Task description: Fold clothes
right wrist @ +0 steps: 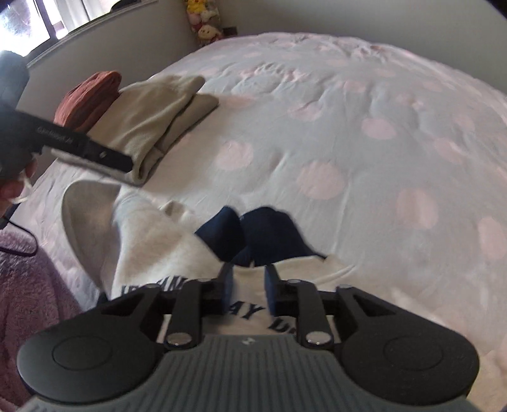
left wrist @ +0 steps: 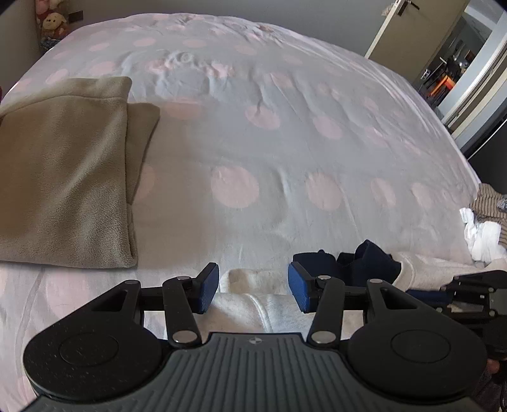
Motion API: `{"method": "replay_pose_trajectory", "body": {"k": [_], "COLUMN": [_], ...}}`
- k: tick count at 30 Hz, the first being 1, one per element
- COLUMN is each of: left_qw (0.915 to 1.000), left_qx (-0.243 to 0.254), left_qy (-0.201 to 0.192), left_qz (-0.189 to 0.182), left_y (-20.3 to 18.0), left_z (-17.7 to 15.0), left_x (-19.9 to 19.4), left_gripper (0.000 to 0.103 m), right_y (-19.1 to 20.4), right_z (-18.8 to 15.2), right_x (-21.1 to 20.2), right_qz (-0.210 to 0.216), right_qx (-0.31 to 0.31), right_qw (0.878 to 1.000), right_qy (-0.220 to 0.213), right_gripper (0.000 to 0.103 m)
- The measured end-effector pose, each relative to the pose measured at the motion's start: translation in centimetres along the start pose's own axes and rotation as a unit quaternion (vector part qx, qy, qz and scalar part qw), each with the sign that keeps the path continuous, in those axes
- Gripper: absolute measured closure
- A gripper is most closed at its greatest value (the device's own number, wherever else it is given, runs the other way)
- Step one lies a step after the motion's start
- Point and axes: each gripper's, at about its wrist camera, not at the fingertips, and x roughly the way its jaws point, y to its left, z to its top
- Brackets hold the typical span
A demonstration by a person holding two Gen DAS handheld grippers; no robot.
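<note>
1. The bed is covered by a pale sheet with large pink dots, and all the clothes lie on it.
2. The task's garment, a white sweatshirt with dark blue lettering on its chest and a navy lining at the neck, lies crumpled at the near edge of the bed, under both tools.
3. The left tool points steeply down over the left part of the sweatshirt. Its jaws stand well apart, with a fold of the white fabric showing in the gap; the blue pads do not visibly press on it.
4. The right tool hangs over the chest of the sweatshirt, just near of the navy neck. Its jaws stand close together with a narrow gap, and white fabric shows in that gap. The picture is blurred, so whether the pads pinch the cloth cannot be told.
5. A folded beige fleece rests on the left side of the bed, well apart from the sweatshirt.
6. A folded rust-red garment lies just beyond the fleece, touching it.
7. A loose heap of striped and white clothes sits at the right edge of the bed.
8. Plush toys stand at the far left corner, against the wall.
</note>
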Motion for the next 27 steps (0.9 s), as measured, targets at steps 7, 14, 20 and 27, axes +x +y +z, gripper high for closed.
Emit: {"method": "replay_pose_trajectory", "body": {"k": [7, 14, 20, 27], "left_qw": [0.9910, 0.9643, 0.9569, 0.9788], "left_qx": [0.074, 0.122, 0.121, 0.126], "left_qy": [0.112, 0.234, 0.263, 0.160], "left_qz": [-0.007, 0.025, 0.021, -0.023], "left_y": [-2.7, -3.0, -2.8, -3.4], "left_z": [-3.3, -7.8, -7.9, -5.9], "left_x": [4.3, 6.4, 6.3, 2.2], "left_gripper": [0.061, 0.063, 0.063, 0.062], "right_y": [2.8, 1.7, 1.9, 1.6], "right_z": [-6.3, -9.5, -9.8, -10.5], "right_x": [1.1, 2.1, 1.7, 0.9], "right_qz": [0.031, 0.035, 0.035, 0.044], "right_qx": [-0.021, 0.019, 0.010, 0.022], "right_qw": [0.997, 0.995, 0.996, 0.996], "right_qy": [0.069, 0.089, 0.082, 0.069], "right_gripper": [0.093, 0.093, 0.092, 0.089]}}
